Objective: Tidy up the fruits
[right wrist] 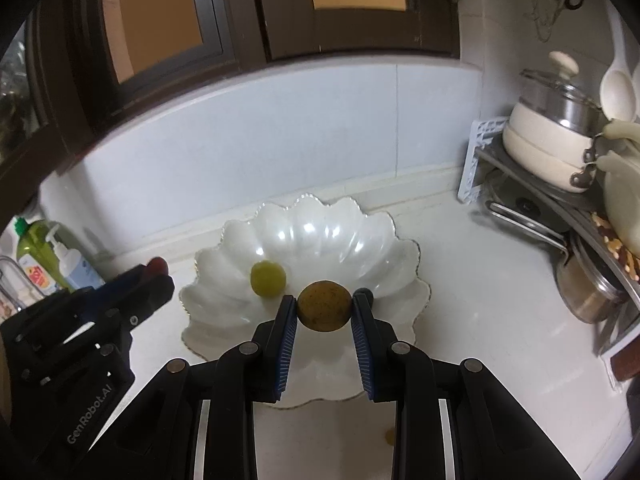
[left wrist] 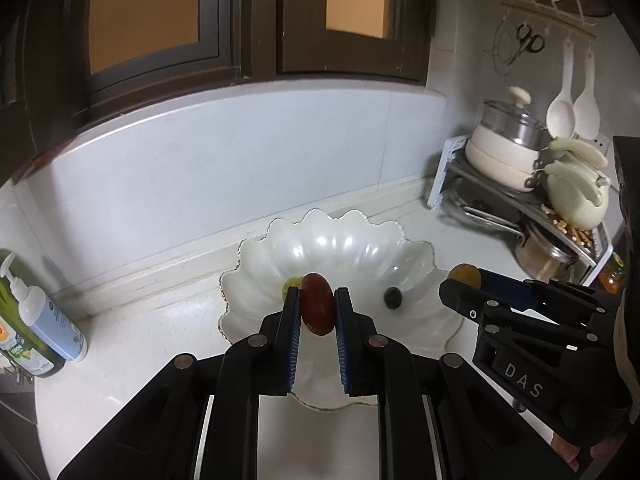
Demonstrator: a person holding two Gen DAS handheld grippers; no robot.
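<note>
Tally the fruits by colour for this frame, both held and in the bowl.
Red: 1, red fruit in left gripper
Brown-yellow: 1, round fruit in right gripper
Green: 1, green grape in bowl
Dark: 1, dark fruit in bowl
Total: 4

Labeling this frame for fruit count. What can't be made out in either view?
- Green grape: in the left wrist view, mostly hidden behind the left claw and its red fruit.
- Small dark fruit in the white bowl: right wrist view, hidden behind the right claw and its brown fruit; type too small to tell.
- Bottle labels: blurred near the left edge.
</note>
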